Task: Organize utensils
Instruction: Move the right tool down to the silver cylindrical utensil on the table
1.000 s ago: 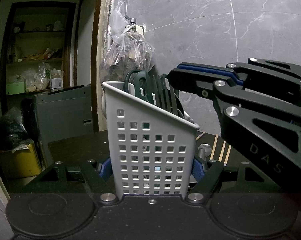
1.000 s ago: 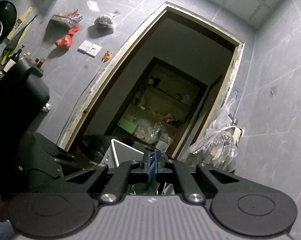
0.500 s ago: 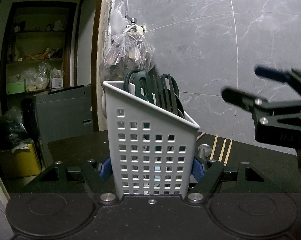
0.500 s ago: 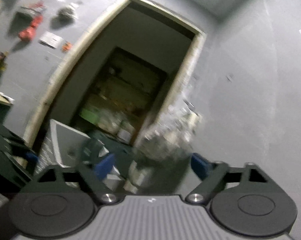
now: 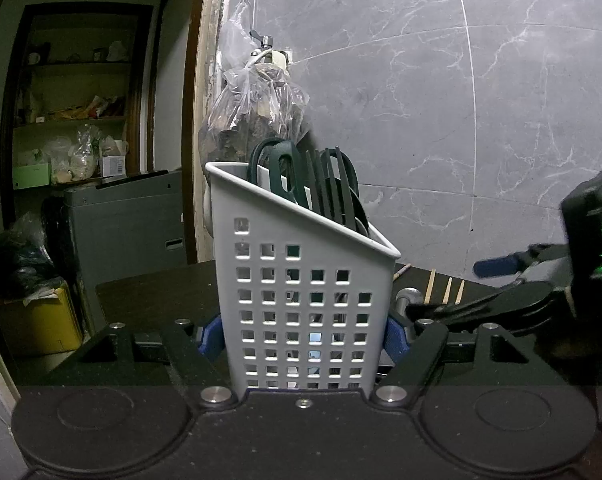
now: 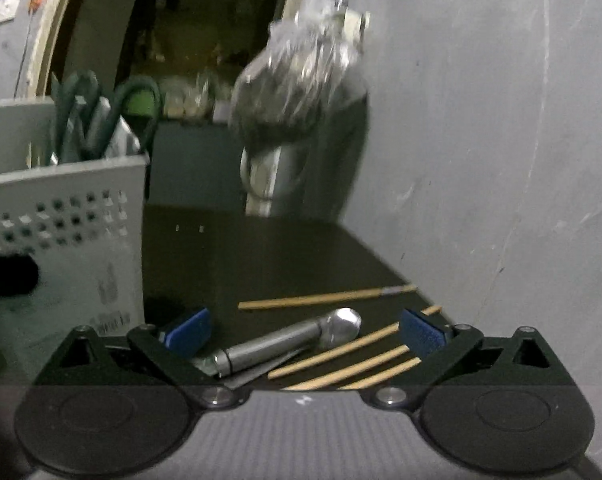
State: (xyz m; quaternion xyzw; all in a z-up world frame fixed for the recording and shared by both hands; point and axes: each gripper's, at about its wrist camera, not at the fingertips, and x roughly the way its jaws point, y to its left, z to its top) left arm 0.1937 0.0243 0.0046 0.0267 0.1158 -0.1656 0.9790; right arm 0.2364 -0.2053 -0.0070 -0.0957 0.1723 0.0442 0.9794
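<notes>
White holder [image 5: 305,300] clamped in left tool [image 5: 307,334]; right tool [image 6: 305,330] opening, empty, over chopsticks [image 6: 341,360].

Home kitchen or utility corner. Walls of large grey marble-veined tiles [image 5: 481,100]. Dark worktop [image 5: 157,292] set against them, carrying a white perforated utensil caddy [image 5: 305,312] with dark green-handled tools, loose wooden chopsticks [image 6: 325,299] and a metal-handled implement [image 6: 285,344]. Clear plastic bag [image 5: 257,112] hangs from a wall tap beside a worn door frame [image 5: 199,92]. Through the doorway, pantry shelves [image 5: 69,120] crowded with packets and bags; grey cabinet [image 5: 125,220] and yellow bin [image 5: 37,320] below. Dim, domestic clutter throughout.
</notes>
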